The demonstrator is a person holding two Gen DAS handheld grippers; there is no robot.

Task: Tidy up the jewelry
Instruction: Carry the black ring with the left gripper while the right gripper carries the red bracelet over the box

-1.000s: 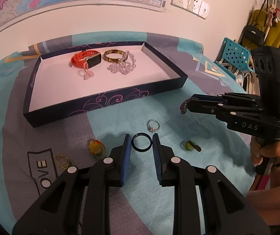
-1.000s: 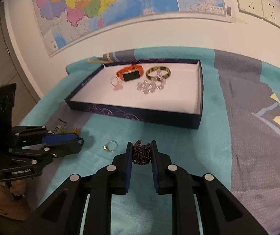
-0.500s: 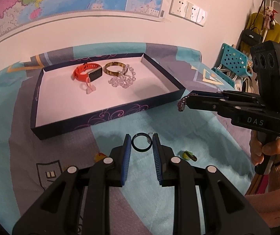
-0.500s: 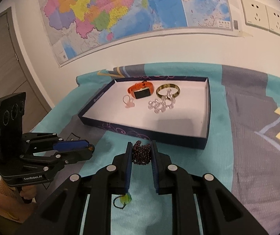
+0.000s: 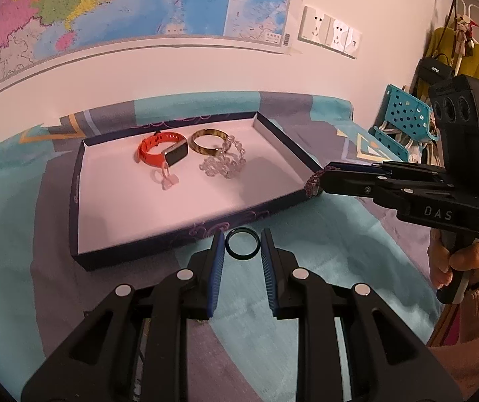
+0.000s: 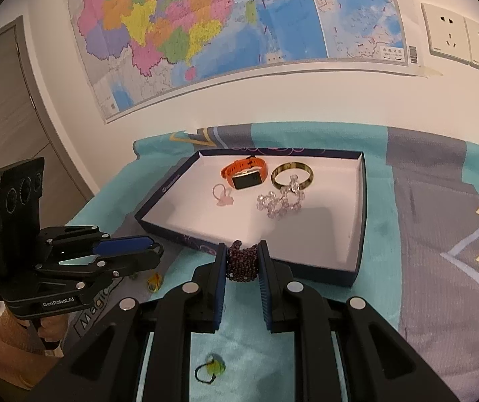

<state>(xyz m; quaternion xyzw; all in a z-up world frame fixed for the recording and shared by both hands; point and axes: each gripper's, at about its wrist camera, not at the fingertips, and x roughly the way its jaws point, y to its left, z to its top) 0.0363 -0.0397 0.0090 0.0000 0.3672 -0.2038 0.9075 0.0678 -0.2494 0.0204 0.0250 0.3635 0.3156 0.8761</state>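
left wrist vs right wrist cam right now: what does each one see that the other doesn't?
Left wrist only: the black ring pinched in the left gripper, a blue perforated basket, hanging clothes.

Right wrist only: a grey door, a yellow-green trinket on the cloth, the full dark bead bracelet in the right gripper.

Both: the tray, orange watch, wall map.

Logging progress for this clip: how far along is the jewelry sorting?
Done: orange watch, gold bangle, crystal bracelet and pink ring lie in the tray. In hand: left gripper holds a black ring; right gripper holds a beaded bracelet. Left: small pieces on the cloth.
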